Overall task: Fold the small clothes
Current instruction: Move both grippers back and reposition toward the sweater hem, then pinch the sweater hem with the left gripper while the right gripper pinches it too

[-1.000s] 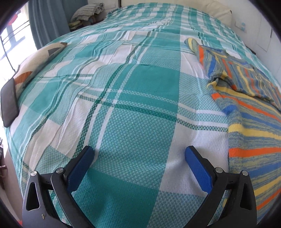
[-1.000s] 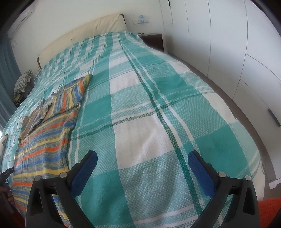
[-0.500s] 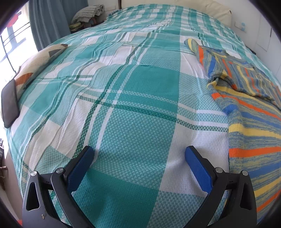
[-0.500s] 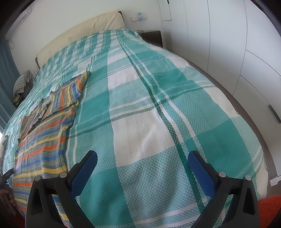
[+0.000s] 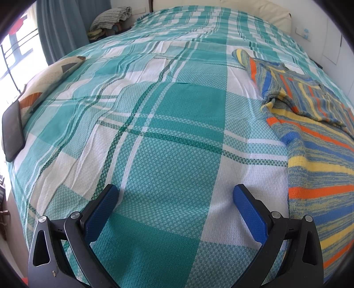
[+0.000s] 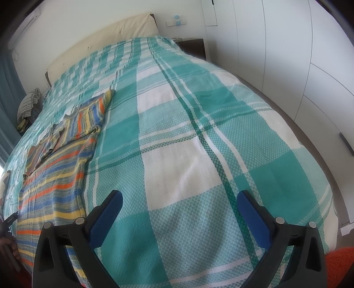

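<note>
both the left gripper (image 5: pixel 174 198) and right gripper (image 6: pixel 179 203) hover spread wide, empty, over the plaid bedspread (image 5: pixel 168 106); the striped sweater (image 5: pixel 316 141) lies at three o'clock of the left one.

Black triangular-cutout claw (image 5: pixel 174 206) arms, silver pivot screws, textured blue pads (image 5: pixel 249 212).

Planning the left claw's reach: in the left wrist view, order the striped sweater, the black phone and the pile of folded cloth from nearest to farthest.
1. Striped sweater, right, beside the left claw.
2. Black phone, far left edge.
3. Pile of folded cloth, top left, beyond the bed.
</note>
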Demonstrator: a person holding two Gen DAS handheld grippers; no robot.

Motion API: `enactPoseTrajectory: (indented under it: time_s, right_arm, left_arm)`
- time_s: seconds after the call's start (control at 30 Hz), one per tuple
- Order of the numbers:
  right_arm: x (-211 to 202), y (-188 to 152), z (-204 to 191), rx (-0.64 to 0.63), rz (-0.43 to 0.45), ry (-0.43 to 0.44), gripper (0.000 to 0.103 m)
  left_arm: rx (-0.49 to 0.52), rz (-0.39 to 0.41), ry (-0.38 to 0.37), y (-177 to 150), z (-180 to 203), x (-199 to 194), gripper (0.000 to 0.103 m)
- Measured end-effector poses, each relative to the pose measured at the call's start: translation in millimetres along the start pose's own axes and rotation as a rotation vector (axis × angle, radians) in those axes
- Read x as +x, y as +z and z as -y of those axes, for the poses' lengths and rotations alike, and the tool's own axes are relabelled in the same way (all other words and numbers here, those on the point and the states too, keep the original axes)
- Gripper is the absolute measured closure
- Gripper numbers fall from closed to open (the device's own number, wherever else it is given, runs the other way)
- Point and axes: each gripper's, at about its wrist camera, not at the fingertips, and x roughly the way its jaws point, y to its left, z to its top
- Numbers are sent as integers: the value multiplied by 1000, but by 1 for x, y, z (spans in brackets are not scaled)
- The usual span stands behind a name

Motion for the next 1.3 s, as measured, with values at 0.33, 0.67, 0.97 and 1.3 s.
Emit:
enactPoseTrajectory:
  time_s: [0.33, 0.67, 0.97, 1.3]
  right_arm:
    - [0, 0, 0, 0, 0, 0, 1]
    - [-1, 0, 1, 2, 0, 0, 1]
    - [0, 0, 1, 2, 0, 0, 1]
    - [1, 0, 0, -7, -2, -15, 1]
  left_arm:
    - [1, 1, 0, 0, 0, 0, 0]
    - [2, 2, 1, 0, 0, 0, 0]
    - [2, 3, 1, -1, 0, 0, 0]
    - [1, 5, -3, 1, 0, -1, 1]
